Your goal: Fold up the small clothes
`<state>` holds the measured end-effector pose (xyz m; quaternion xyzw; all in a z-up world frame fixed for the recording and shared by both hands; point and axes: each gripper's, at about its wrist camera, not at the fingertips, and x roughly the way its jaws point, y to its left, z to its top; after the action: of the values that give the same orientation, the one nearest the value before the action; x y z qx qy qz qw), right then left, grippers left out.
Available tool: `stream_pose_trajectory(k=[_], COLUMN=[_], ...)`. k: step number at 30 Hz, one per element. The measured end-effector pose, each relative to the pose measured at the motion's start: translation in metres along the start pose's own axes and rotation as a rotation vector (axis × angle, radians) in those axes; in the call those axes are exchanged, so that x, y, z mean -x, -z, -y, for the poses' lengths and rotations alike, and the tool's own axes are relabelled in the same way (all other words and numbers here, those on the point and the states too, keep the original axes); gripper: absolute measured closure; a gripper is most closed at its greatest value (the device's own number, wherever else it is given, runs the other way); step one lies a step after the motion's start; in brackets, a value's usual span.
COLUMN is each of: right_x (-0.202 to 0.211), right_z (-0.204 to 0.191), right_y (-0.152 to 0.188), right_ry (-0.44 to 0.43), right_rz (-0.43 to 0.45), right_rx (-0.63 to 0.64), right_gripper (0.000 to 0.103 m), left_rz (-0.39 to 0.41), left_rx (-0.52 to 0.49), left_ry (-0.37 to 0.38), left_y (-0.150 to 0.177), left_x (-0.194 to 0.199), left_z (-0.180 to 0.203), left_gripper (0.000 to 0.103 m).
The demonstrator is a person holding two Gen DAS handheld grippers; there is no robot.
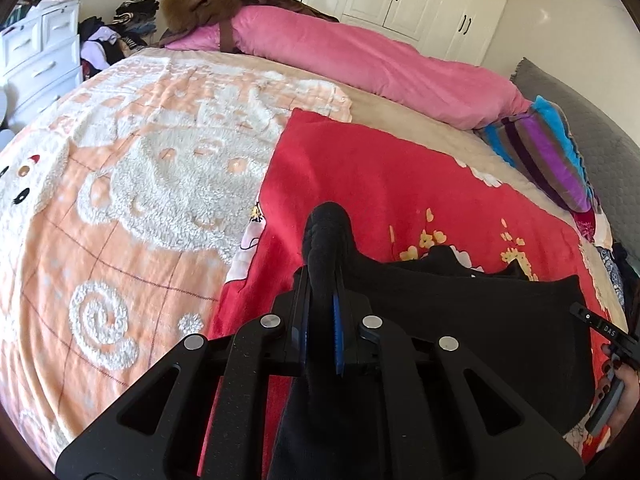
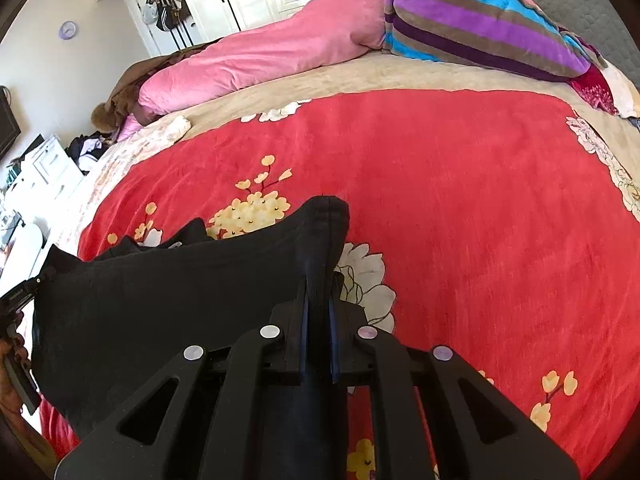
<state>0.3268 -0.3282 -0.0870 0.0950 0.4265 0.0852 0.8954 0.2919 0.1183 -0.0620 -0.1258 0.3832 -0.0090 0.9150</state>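
A black garment (image 1: 460, 312) hangs stretched between my two grippers above the red flowered blanket (image 1: 380, 168). My left gripper (image 1: 322, 276) is shut on the garment's left corner, and a bunch of black cloth sticks up past its blue-padded fingers (image 1: 338, 328). In the right wrist view the same black garment (image 2: 160, 304) spreads to the left, and my right gripper (image 2: 320, 276) is shut on its right corner, with the cloth rising above the fingertips. A hand holds the other gripper at the edge of each view.
The red blanket (image 2: 440, 184) lies on a bed beside a peach and white fleece blanket (image 1: 132, 184). A pink duvet (image 1: 360, 56) and a striped pillow (image 2: 472, 24) lie along the far side. White drawers (image 1: 36, 52) and a clothes pile stand at the left.
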Motion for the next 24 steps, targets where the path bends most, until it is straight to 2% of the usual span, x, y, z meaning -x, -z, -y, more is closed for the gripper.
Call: stream_pose_trajectory(k=[12, 24], right_x=[0.004, -0.006], right_z=[0.001, 0.009], right_y=[0.000, 0.006], right_ry=[0.017, 0.042], right_rz=[-0.020, -0.079], right_rx=[-0.030, -0.057], right_gripper=[0.096, 0.095], left_rz=[0.005, -0.050], left_rx=[-0.034, -0.035], left_ry=[-0.024, -0.056], left_y=[-0.001, 0.005], left_x=[0.002, -0.010], left_z=[0.006, 0.004], left_gripper=[0.100, 0.097])
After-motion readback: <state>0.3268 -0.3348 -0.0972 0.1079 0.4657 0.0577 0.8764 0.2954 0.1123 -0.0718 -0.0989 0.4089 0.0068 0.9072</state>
